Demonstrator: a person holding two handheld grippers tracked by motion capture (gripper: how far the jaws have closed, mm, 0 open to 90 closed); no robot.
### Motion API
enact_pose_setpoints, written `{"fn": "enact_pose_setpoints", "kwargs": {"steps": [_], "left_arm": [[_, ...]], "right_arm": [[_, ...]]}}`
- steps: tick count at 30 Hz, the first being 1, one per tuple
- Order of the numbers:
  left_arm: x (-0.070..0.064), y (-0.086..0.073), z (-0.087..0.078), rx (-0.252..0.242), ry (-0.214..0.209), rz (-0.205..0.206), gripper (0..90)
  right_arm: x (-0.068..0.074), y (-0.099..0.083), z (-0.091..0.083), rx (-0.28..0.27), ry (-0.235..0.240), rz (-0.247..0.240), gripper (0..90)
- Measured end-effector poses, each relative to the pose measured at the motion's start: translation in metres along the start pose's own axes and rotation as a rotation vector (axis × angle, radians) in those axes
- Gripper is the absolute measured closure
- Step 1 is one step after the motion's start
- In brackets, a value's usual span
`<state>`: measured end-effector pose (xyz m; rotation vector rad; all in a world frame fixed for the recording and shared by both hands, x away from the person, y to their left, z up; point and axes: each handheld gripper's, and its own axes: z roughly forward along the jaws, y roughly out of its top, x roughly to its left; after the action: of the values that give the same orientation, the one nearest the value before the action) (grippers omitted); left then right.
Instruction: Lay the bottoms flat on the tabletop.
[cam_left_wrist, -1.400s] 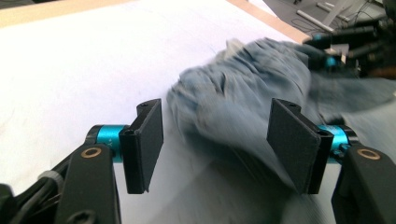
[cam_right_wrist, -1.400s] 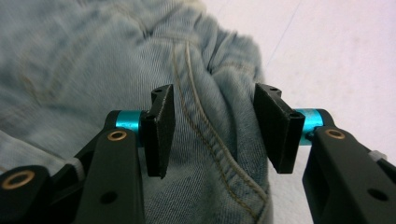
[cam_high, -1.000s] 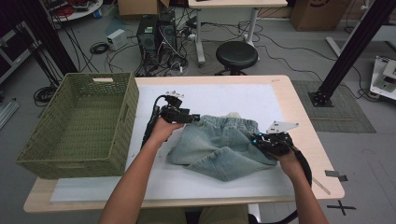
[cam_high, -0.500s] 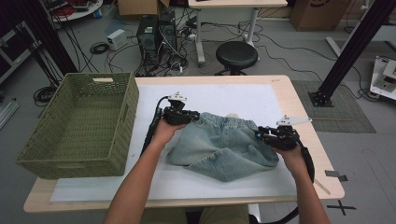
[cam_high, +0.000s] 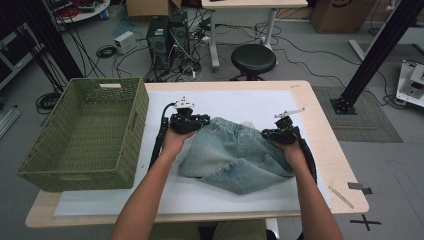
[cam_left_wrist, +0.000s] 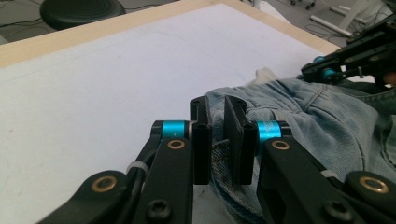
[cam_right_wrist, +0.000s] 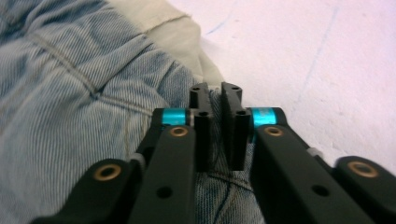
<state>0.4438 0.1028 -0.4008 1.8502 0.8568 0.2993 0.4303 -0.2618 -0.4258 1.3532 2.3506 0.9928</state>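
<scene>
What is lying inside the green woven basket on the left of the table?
The green woven basket looks empty: its woven floor shows bare. Its near wall hides a strip of floor just behind it.

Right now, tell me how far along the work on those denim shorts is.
Done: both grippers have a grip on the denim shorts. The left gripper is shut on the waistband edge and the right gripper on the opposite edge. In hand: the shorts lie partly folded and rumpled on the white mat. Left: probably finishing the fold and moving them to the green wicker basket, which has no clothes in it.
</scene>
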Motion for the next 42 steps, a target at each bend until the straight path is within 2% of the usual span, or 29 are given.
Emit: {"fn": "enact_pose_setpoints", "kwargs": {"steps": [1, 2, 5, 6, 8, 10, 13, 15, 17, 19, 21, 23, 24, 26, 28, 29, 30, 31, 32, 33, 38, 42], "left_arm": [[0.001, -0.001, -0.002, -0.007, 0.012, -0.004, 81.4], [0.003, -0.001, -0.003, -0.016, 0.029, -0.014, 81.5], [0.011, -0.004, -0.009, -0.063, 0.084, -0.056, 81.5], [0.012, -0.005, -0.009, -0.077, 0.102, -0.055, 81.4], [0.011, -0.005, -0.007, -0.076, 0.145, -0.022, 81.3], [0.011, -0.006, -0.003, -0.062, 0.172, -0.023, 80.8], [0.014, -0.009, -0.001, -0.050, 0.193, -0.056, 72.2], [0.018, -0.010, -0.002, -0.041, 0.162, -0.116, 56.9], [0.018, -0.011, -0.004, -0.032, 0.157, -0.119, 54.6], [0.018, -0.010, -0.006, -0.029, 0.122, -0.129, 52.9], [0.016, -0.010, -0.007, -0.027, 0.090, -0.129, 51.7], [0.016, -0.010, -0.007, -0.005, 0.081, -0.135, 49.4], [0.017, -0.011, -0.006, 0.010, 0.062, -0.146, 48.6], [0.018, -0.015, -0.004, 0.072, 0.041, -0.160, 46.9], [0.020, -0.020, -0.002, 0.120, 0.013, -0.170, 48.3], [0.020, -0.022, -0.001, 0.138, 0.001, -0.168, 53.1], [0.020, -0.023, -0.002, 0.146, 0.004, -0.146, 61.6], [0.020, -0.025, -0.004, 0.142, 0.006, -0.131, 73.8], [0.020, -0.026, -0.004, 0.137, 0.010, -0.135, 79.5], [0.021, -0.028, -0.006, 0.124, 0.012, -0.151, 81.4], [0.025, -0.032, -0.014, 0.077, 0.082, -0.162, 83.1], [0.031, -0.032, -0.023, 0.051, 0.159, -0.187, 83.4]], "right_arm": [[0.000, 0.001, -0.003, -0.027, -0.011, -0.025, 87.5], [0.000, 0.002, -0.008, -0.074, -0.017, -0.026, 87.7], [0.001, 0.004, -0.020, -0.289, -0.040, -0.010, 88.4], [0.003, 0.006, -0.020, -0.328, -0.058, -0.022, 88.6], [0.010, 0.013, -0.015, -0.359, -0.111, -0.052, 88.7], [0.013, 0.022, -0.006, -0.348, -0.156, -0.058, 88.8], [0.011, 0.030, 0.010, -0.318, -0.200, -0.047, 88.8], [0.005, 0.034, 0.019, -0.277, -0.230, -0.016, 88.7], [-0.002, 0.033, 0.029, -0.215, -0.275, 0.002, 88.7], [-0.009, 0.030, 0.036, -0.181, -0.301, 0.038, 88.7], [-0.012, 0.027, 0.040, -0.167, -0.312, 0.064, 88.7], [-0.013, 0.028, 0.041, -0.169, -0.318, 0.057, 87.8], [-0.011, 0.028, 0.039, -0.175, -0.318, 0.060, 86.1], [-0.010, 0.029, 0.033, -0.221, -0.282, 0.080, 79.9], [-0.008, 0.030, 0.025, -0.263, -0.250, 0.086, 66.7], [-0.008, 0.031, 0.021, -0.271, -0.231, 0.084, 65.3], [-0.007, 0.031, 0.016, -0.277, -0.228, 0.066, 63.1], [-0.005, 0.030, 0.011, -0.289, -0.223, 0.058, 59.9], [-0.004, 0.030, 0.007, -0.295, -0.201, 0.055, 58.7], [-0.003, 0.029, 0.004, -0.294, -0.182, 0.043, 57.7], [0.009, 0.024, -0.003, -0.221, -0.093, -0.040, 56.9], [0.016, 0.017, 0.000, -0.160, -0.080, -0.069, 54.3]]}}
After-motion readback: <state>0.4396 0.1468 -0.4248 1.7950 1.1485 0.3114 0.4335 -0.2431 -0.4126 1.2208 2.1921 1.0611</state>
